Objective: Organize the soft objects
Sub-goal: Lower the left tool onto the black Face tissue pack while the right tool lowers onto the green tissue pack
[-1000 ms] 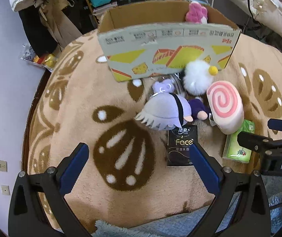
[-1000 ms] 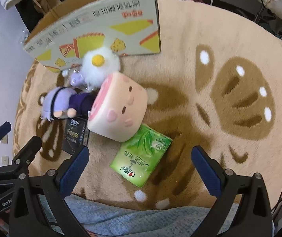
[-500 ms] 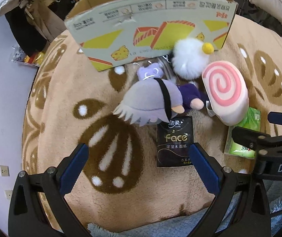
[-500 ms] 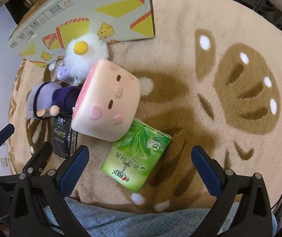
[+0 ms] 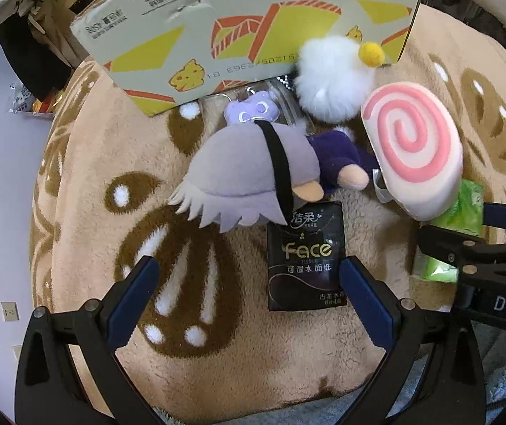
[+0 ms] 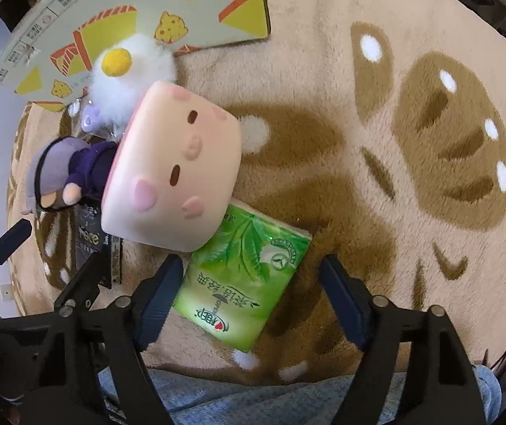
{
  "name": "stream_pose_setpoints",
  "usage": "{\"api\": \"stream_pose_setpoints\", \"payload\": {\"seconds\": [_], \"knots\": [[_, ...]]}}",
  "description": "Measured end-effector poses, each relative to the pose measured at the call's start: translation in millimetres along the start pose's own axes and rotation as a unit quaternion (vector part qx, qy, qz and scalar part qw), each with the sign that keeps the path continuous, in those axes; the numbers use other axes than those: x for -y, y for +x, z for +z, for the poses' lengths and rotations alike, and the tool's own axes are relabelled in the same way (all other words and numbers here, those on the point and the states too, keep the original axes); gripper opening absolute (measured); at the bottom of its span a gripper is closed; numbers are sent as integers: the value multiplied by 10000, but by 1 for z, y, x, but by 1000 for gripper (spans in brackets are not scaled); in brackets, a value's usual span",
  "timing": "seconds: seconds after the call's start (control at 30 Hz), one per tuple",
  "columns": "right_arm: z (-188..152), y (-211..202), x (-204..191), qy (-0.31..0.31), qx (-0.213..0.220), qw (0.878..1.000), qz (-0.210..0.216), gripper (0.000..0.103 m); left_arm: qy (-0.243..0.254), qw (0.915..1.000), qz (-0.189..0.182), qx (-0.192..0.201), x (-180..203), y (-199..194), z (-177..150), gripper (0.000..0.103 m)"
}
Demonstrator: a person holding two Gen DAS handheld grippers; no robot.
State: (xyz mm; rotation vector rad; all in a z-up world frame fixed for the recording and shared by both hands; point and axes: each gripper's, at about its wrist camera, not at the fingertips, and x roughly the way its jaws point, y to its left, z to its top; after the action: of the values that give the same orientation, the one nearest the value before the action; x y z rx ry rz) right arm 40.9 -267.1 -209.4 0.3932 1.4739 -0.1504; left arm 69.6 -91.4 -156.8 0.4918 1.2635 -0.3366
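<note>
Beige surface: plush blanket (image 6: 323, 81) with brown prints, everything's piled on it, so no counter here
Landmark: cardboard box (image 5: 253, 24) at the far side, printed with yellow cheese wedges
Progress: barely started by the looks of it, all the soft stuff I can see is outside the box and I can't see into it
Left to do: basically everything, grab each piece and get it into the box (my guess at the goal)
Pile: white pom-pom (image 5: 334, 81) touching the box front, swirl-roll plush (image 6: 175, 173) just in front of that, purple doll (image 5: 253, 173) beside the roll
Green tissue pack (image 6: 245, 276): farthest from the box, its top corner tucked under the roll
Axis: long side runs diagonally, pointing up toward the roll and the box
Black tissue pack (image 5: 306, 258): near the doll's head, long axis pointing straight at the box
Right gripper (image 6: 249, 290): jaws wide apart, straddling the green pack, not pinching it yet
Left gripper (image 5: 245, 290): jaws wide apart, holding nothing, one finger right next to the black pack
</note>
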Motion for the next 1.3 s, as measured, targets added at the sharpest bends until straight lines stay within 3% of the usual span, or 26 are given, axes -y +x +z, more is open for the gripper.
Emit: {"api": "stream_pose_setpoints", "payload": {"seconds": [0.13, 0.27, 0.37, 0.43, 0.7, 0.8, 0.9, 1.3], "knots": [[-1, 4, -1, 16, 18, 10000, -95, 70, 54, 9999, 30, 126, 2, 0, 0, 99], [-3, 5, -1, -2, 39, 9997, -251, 59, 13, 9997, -178, 190, 4, -1, 1, 84], [-3, 3, -2, -64, 86, 9994, -319, 58, -81, 9991, -393, 131, 2, 0, 0, 71], [-3, 1, -4, -89, 115, 9993, -351, 58, -152, 9985, -524, 91, -1, 1, 0, 68], [-1, 2, -7, -101, 122, 9992, -367, 58, -173, 9961, -866, -40, -7, 6, -1, 67], [-2, 0, -6, -115, 136, 9992, -364, 58, -163, 9973, -718, -21, -4, 6, -2, 66], [-4, -5, -8, -178, 193, 9989, -399, 58, -270, 9951, -920, -240, -7, 14, -2, 47], [-19, -51, -17, -347, 806, 9956, -314, 55, -531, 9956, -745, 199, -19, -17, -19, 47]]}}
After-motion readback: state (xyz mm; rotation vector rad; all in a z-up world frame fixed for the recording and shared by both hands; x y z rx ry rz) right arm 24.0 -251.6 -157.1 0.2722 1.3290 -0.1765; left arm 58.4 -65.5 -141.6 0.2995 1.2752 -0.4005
